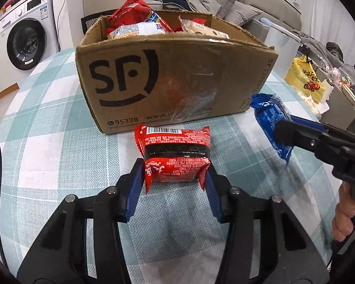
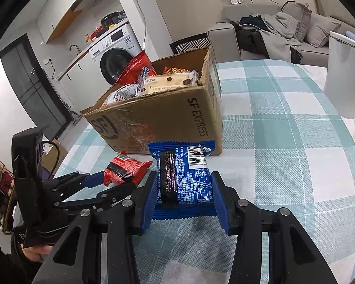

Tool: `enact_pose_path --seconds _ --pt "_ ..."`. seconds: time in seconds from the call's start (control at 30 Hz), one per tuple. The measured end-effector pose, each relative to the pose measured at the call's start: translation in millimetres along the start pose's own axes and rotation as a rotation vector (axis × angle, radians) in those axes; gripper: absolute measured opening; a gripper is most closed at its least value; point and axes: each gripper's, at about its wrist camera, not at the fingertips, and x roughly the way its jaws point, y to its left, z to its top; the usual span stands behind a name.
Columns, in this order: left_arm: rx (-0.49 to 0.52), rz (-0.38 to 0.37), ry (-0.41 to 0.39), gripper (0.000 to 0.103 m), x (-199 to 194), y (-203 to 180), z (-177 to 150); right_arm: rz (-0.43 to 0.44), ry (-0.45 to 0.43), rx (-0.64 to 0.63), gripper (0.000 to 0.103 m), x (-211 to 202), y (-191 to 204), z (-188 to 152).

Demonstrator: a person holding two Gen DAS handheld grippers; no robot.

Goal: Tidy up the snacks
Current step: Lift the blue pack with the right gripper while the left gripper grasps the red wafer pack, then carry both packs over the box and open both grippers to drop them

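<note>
Checked worktop (image 1: 59,142): left gripper (image 1: 175,177) pinching red pack (image 1: 175,151), right gripper (image 2: 184,194) clamped on blue pack (image 2: 187,177); lift both clear over box (image 1: 177,71) rim before dropping.

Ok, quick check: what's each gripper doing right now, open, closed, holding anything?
Left gripper: closed on the red snack packet, pads against its sides.
Right gripper: closed on the blue snack packet.

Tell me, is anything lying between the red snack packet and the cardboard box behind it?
No, only bare checked tablecloth separates the red packet from the cardboard box, clearest in the left wrist view.
</note>
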Motion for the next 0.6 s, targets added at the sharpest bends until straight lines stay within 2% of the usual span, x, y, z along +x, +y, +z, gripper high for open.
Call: enact_pose_path --seconds 0.23,0.6 --pt "-0.007 -0.012 -0.047 0.046 -21.3 -2.6 0.1 0.005 -0.02 -0.005 0.045 -6.4 2.1 2.3" --pt "-0.005 -0.032 -0.146 0.045 -72.3 1.0 6.8 0.027 -0.104 -0.034 0.045 -32.0 13.4 8.2"
